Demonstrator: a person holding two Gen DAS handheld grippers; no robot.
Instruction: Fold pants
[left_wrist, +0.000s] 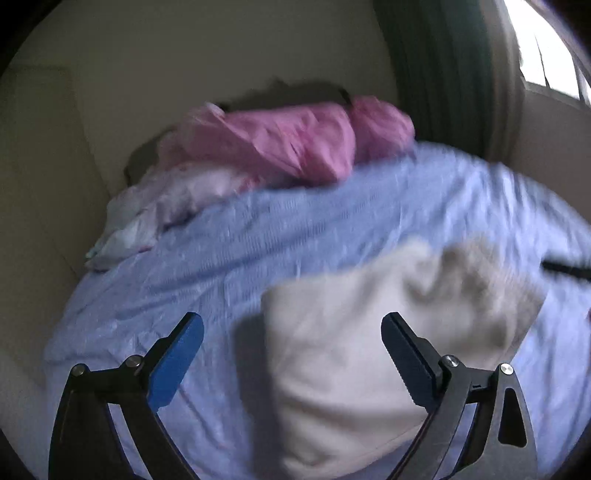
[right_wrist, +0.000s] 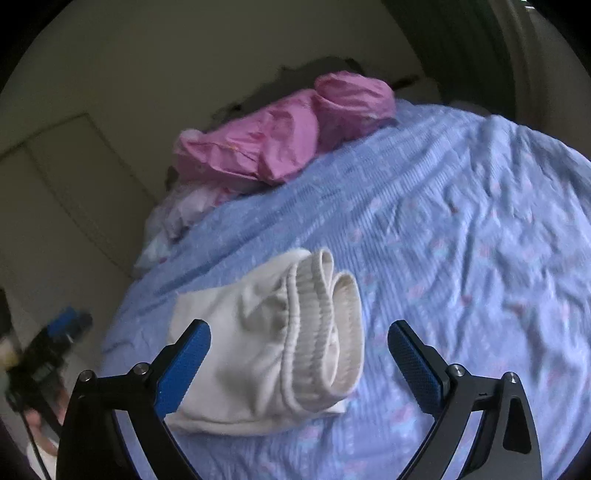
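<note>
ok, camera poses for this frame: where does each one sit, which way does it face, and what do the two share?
Left wrist: on the left gripper, above the blue bedspread, facing the pink pillows and wall; blurred white pants lie between its open fingers.
Right wrist: on the right gripper, same heading, over the folded pants, ribbed waistband towards the pillows; the left gripper shows blurred at left.
Shared: pants, bedspread, pillows, wall.

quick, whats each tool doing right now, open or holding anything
Left tool: open, holding nothing, above the folded cream cotton pants.
Right tool: open, holding nothing, above the same pants.
</note>
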